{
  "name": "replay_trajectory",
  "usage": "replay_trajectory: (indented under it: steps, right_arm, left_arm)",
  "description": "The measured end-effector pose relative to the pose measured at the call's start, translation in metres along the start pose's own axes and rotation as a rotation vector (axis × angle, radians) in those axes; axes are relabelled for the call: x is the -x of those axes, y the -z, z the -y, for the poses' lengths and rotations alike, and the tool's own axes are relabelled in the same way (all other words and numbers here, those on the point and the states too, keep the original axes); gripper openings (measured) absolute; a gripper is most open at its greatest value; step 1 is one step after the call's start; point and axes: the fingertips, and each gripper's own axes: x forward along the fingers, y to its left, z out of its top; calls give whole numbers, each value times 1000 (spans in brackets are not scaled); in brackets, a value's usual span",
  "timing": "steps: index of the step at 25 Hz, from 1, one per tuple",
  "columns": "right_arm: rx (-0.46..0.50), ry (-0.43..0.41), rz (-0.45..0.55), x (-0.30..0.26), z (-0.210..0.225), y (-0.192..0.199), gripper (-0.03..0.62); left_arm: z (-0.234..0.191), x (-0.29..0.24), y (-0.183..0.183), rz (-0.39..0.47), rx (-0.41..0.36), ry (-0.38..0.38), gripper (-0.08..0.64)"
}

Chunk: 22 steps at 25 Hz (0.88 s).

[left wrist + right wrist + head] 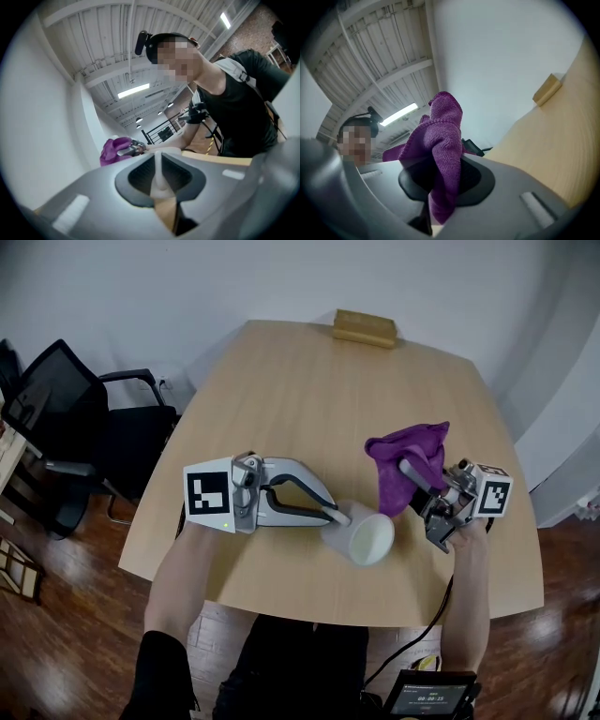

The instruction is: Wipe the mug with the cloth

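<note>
Forearms (178,577) reach in from below. Left tool (339,515) is pinched tight on the thin wall of the smooth white mug (367,542), which is tipped on its side over the near edge of the pale wooden tabletop (309,399), round mouth turned up toward the person. Right tool (410,470) is clamped on the nubby purple cloth (405,448), bunched and drooping just beside the mug's rim.

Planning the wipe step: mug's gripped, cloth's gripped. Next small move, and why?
Probably lower the right claw until the purple cloth meets the rim of the white mug. The left claw clamps the mug wall, mouth exposed, and the cloth hangs just beside it.
</note>
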Motion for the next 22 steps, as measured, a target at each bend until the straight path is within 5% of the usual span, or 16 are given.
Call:
replay_trajectory:
  steps: [4, 7, 11, 17, 20, 22]
  right_arm:
    - [-7, -188, 32, 1, -35, -5, 75]
    - [15, -240, -51, -7, -47, 12, 75]
    - [-32, -187, -126, -24, -31, 38, 75]
    - [-91, 8, -232, -42, 6, 76, 75]
    - [-123, 42, -131, -36, 13, 58, 75]
    - [-209, -39, 31, -31, 4, 32, 75]
  left_arm:
    - [-11, 5, 2, -4, -10, -77, 69]
    - [-25, 7, 2, 11, -1, -157, 67]
    - [-39, 13, -9, 97, 32, -242, 64]
    - [-55, 24, -14, 192, 89, -320, 63]
    - [-66, 35, -20, 269, 117, -394, 63]
    - [-75, 45, -25, 311, 125, -462, 63]
